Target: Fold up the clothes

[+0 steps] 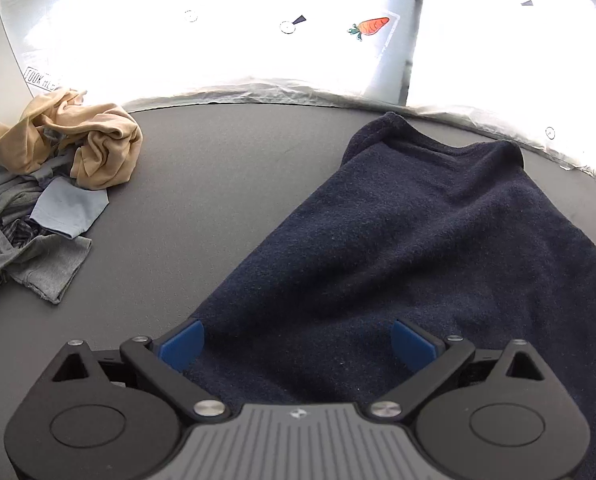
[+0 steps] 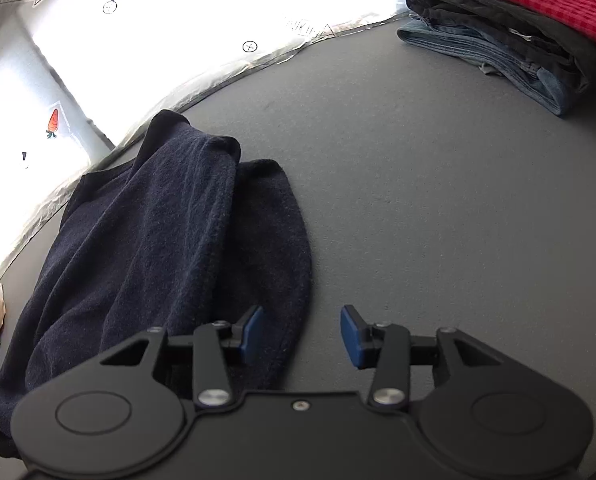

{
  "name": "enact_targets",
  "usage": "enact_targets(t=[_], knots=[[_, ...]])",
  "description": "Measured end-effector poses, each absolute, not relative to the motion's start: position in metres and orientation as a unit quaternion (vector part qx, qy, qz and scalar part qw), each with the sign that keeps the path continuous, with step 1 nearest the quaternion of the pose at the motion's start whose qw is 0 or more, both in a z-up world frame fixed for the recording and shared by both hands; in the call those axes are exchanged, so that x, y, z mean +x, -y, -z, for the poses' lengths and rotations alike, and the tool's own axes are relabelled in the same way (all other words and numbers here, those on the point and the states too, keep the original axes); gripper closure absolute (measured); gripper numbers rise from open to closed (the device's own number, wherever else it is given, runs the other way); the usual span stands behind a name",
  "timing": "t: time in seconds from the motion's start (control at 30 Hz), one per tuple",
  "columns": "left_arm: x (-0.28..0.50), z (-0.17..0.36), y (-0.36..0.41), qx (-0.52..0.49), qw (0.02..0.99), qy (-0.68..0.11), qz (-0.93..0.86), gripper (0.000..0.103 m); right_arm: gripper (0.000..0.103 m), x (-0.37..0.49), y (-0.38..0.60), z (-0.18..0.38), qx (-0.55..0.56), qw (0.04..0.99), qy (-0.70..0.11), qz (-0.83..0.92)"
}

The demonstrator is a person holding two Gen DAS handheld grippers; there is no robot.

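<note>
1. In the left wrist view, your left gripper [image 1: 296, 344] stood with its jaws spread wide and nothing clamped; its blue pads [image 1: 182, 344] hung over the near end of the navy sweater [image 1: 417, 240], one at the cloth's left edge, the other above its middle.
2. The navy sweater lay folded lengthwise on the grey table [image 1: 218, 184], running from the near centre away to the far right, almost to the silvery edge strip [image 1: 258, 88].
3. At far left you had a loose heap of unfolded clothes [image 1: 38, 200]: a tan garment [image 1: 86, 140] on top, with light blue and grey pieces under and beside it, well apart from the sweater.
4. In the right wrist view, your right gripper [image 2: 301, 336] was partly open and held nothing; its left pad sat over the sweater's right edge, its right pad over bare table [image 2: 437, 208].
5. There the navy sweater [image 2: 158, 248] stretched from near left toward the far edge, one fold overlapping another.
6. At far right sat a folded stack [image 2: 529, 40]: jeans lowest, dark garments above, a red checked piece on top.
</note>
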State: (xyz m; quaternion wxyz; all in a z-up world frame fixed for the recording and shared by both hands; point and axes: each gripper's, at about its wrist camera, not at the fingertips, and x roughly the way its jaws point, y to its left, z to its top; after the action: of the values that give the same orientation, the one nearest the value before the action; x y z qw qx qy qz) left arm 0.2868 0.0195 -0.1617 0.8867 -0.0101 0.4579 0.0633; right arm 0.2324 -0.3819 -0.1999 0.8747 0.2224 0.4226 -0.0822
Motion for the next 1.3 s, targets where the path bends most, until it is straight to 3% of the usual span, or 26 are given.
enact_targets(t=[0.43, 0.5, 0.6, 0.77, 1.0, 1.3], knots=[[0.294, 0.222, 0.029, -0.012, 0.843, -0.535, -0.048, 0.0, 0.063, 0.285, 0.379, 0.222, 0.118, 0.88, -0.46, -0.002], [0.297, 0.225, 0.029, -0.019, 0.837, -0.543, -0.058, 0.0, 0.067, 0.292, 0.38, 0.223, 0.109, 0.881, -0.46, -0.009], [0.304, 0.235, 0.031, -0.022, 0.825, -0.56, -0.073, 0.0, 0.085, 0.303, 0.383, 0.223, 0.097, 0.882, -0.462, -0.013], [0.311, 0.242, 0.034, -0.028, 0.817, -0.57, -0.082, 0.0, 0.097, 0.318, 0.394, 0.226, 0.119, 0.881, -0.457, -0.028], [0.312, 0.244, 0.034, -0.025, 0.815, -0.573, -0.08, 0.0, 0.099, 0.324, 0.405, 0.22, 0.143, 0.899, -0.414, -0.014], [0.311, 0.243, 0.035, -0.024, 0.811, -0.579, -0.079, 0.0, 0.099, 0.32, 0.411, 0.159, 0.027, 0.953, -0.29, 0.078]])
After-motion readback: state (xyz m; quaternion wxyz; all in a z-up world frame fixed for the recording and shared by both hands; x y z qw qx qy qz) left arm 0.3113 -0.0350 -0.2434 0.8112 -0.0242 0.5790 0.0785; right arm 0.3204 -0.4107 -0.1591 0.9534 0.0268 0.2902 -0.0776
